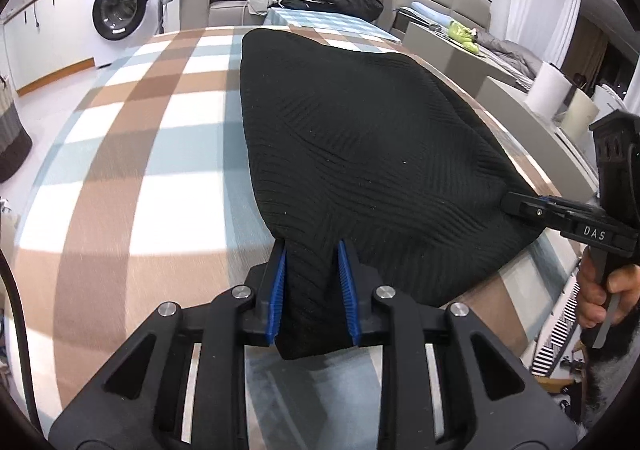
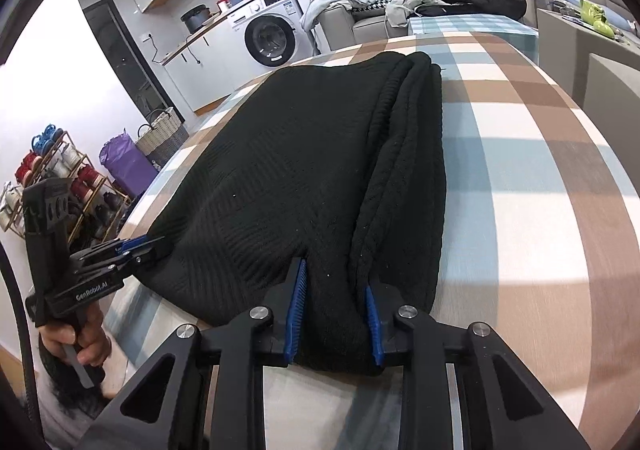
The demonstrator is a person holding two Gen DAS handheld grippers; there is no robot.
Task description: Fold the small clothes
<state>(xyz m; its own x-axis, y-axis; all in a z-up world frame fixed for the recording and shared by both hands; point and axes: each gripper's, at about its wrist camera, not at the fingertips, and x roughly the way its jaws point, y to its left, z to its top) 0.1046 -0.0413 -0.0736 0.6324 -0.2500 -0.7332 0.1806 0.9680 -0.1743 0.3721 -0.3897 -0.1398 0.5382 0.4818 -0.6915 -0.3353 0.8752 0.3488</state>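
- The black sweater [image 1: 360,138] lies on the tabletop [image 1: 132,154], which wears a checked cloth; its near edge is gathered up and held at two corners.
- The left tongs [image 1: 311,290] pinch a bunched near corner of the sweater between their blue pads [image 1: 279,290].
- The right tongs [image 2: 334,314] pinch the other near corner, next to a rolled, doubled-over side of the knit; in the left view they [image 1: 516,206] show at the far right edge of the sweater.
- My judgement: the step in hand is carrying the near edge over toward the far edge to halve the garment.
- To do it well, lift both corners evenly and keep the edge between them taut, so the middle does not sag and drag a crease under.
- Travel level and together; if one side leads, the fold will likely land skewed.
- Lay the held edge just onto the far edge before letting go, then release both corners together.
- The knit is thick, ribbed and soft, with diagonal ridges pulling toward each pinched corner; it should drape heavily and stretch under tension, so pull only lightly.
- Small pale lint specks dot the surface.
- The cloth under it looks smooth, so the sweater may slide if tugged sideways.
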